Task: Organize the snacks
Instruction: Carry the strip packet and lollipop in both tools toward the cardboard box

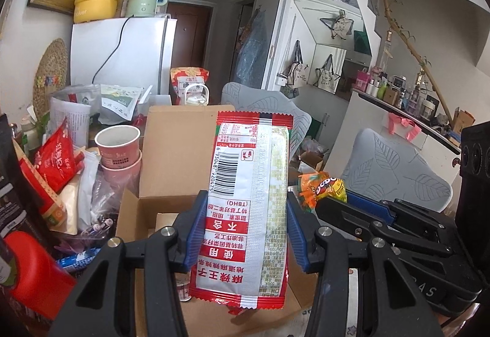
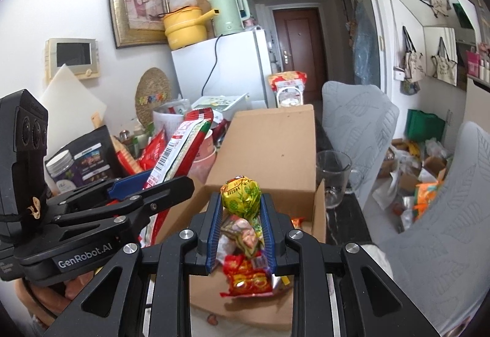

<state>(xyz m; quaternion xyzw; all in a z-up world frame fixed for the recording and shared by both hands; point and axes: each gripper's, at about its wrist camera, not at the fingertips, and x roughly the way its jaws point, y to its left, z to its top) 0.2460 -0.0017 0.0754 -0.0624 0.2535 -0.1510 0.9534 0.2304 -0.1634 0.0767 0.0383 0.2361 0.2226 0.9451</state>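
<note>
My left gripper [image 1: 245,208] is shut on a long red and white snack packet [image 1: 248,199], held upright above an open cardboard box [image 1: 180,150]. The packet also shows in the right wrist view [image 2: 180,150], with the left gripper [image 2: 147,183] to the left. My right gripper [image 2: 242,208] is shut on a yellow, red and green snack bag [image 2: 242,226], held over the same box [image 2: 266,147]. The right gripper [image 1: 337,205] appears in the left wrist view with the orange end of its bag [image 1: 321,187].
A cluttered pile of packets, pink paper cups [image 1: 118,147] and a red container [image 1: 33,269] lies left of the box. A glass mug [image 2: 332,177] stands right of the box. Grey chairs [image 2: 358,122] and a white fridge [image 2: 223,67] stand behind.
</note>
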